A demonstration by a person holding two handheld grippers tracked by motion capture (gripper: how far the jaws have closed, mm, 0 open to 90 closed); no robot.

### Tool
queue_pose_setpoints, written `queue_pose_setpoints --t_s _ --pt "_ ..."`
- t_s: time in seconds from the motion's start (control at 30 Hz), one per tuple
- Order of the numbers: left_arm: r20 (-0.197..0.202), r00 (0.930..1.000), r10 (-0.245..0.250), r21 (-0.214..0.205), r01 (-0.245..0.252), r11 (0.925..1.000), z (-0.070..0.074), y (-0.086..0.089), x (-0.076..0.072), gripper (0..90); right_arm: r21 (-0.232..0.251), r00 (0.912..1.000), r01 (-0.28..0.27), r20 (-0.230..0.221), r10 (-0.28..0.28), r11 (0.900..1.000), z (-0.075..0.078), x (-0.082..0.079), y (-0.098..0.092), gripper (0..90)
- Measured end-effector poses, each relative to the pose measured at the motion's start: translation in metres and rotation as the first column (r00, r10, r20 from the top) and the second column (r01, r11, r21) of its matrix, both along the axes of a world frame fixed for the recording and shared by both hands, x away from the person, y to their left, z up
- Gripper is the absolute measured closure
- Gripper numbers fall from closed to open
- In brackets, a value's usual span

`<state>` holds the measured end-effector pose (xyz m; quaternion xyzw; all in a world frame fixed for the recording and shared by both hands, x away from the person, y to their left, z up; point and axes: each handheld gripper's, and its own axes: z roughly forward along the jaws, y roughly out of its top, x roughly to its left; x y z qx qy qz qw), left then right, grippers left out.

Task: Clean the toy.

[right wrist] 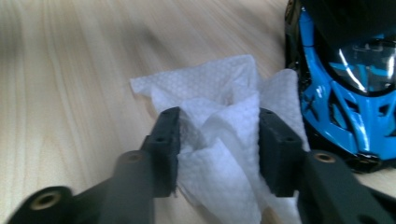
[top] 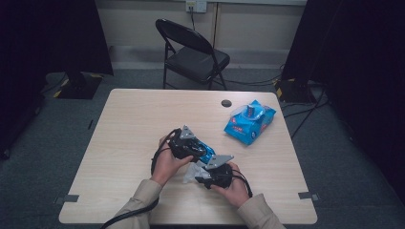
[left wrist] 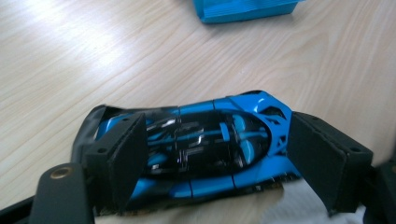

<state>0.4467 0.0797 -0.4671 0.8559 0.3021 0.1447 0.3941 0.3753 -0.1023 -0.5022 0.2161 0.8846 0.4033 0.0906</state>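
A blue and black toy car [left wrist: 224,140] lies on the wooden table [top: 133,119], its nose pointing right in the left gripper view. My left gripper [left wrist: 215,130] stands open around the car lengthwise, one pad at each end; whether the pads touch it I cannot tell. A crumpled white wipe [right wrist: 210,84] lies just beside the car [right wrist: 345,88]. My right gripper [right wrist: 219,121] is shut on the bunched wipe, which fills the gap between both pads. In the high view both grippers meet at the table's front middle, left gripper [top: 203,152] over the car [top: 207,153], right gripper [top: 197,179] at the wipe [top: 191,172].
A blue pack of wipes [top: 249,123] with an open flap lies at the table's back right, its edge in the left gripper view [left wrist: 243,9]. A small black disc [top: 226,103] sits near the far edge. A black folding chair [top: 193,52] stands behind the table.
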Motion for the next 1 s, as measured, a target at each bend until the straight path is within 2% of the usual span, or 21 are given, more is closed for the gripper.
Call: queue_pose_setpoints --t_s 0.03,0.1,0.23,0.27,0.43,0.5,0.57,0.67,0.77,0.93,1.0 --pt "-0.011 0.9999 0.001 -0.008 -0.001 1.0 -0.002 -0.003 0.002 20.7 -0.002 1.0 0.008 0.002 -0.008 1.0 0.0 0.0 -0.001 60.4" --pt "-0.024 0.9997 0.001 0.002 -0.001 1.0 -0.005 -0.006 0.006 20.3 0.004 0.9998 0.019 0.0 -0.019 0.9998 0.0 0.0 -0.001 64.6" --pt "-0.02 0.9998 -0.005 0.01 0.005 0.9999 -0.008 -0.011 0.007 17.5 -0.006 0.9991 0.036 -0.023 -0.036 0.9993 0.002 0.0 -0.004 74.9" --pt "-0.013 0.9998 -0.014 0.025 0.014 0.9996 -0.008 -0.011 0.008 17.5 -0.007 0.9989 0.036 -0.029 -0.037 0.9993 0.003 0.0 -0.005 76.0" --pt "-0.011 0.9998 -0.017 0.04 0.017 0.999 -0.01 -0.011 0.01 15.6 -0.026 0.9961 0.057 -0.067 -0.058 0.9981 0.007 0.003 -0.016 79.0" --pt "0.003 0.9996 -0.028 0.066 0.028 0.9975 -0.01 -0.011 0.011 15.6 -0.034 0.9941 0.076 -0.075 -0.079 0.9965 0.008 0.005 -0.023 79.3" --pt "0.013 0.9995 -0.029 0.072 0.028 0.997 -0.012 -0.011 0.011 15.5 -0.038 0.9915 0.101 -0.079 -0.104 0.9942 0.009 0.007 -0.031 79.5" --pt "0.03 0.9992 -0.028 0.069 0.026 0.9973 -0.015 -0.012 0.011 15.0 -0.035 0.9842 0.15 -0.089 -0.153 0.988 0.01 0.012 -0.044 79.7" --pt "0.026 0.9994 -0.024 0.064 0.022 0.9977 -0.016 -0.015 0.01 14.2 -0.023 0.9743 0.207 -0.087 -0.208 0.9782 0.012 0.018 -0.057 79.9" --pt "0.031 0.9992 -0.026 0.066 0.024 0.9975 -0.016 -0.015 0.01 12.9 0.012 0.9497 0.307 -0.071 -0.305 0.9517 0.015 0.03 -0.075 79.9" --pt "0.033 0.9991 -0.027 0.065 0.025 0.9976 -0.016 -0.015 0.009 12.9 0.009 0.9406 0.336 -0.052 -0.336 0.9417 0.015 0.036 -0.076 79.8"
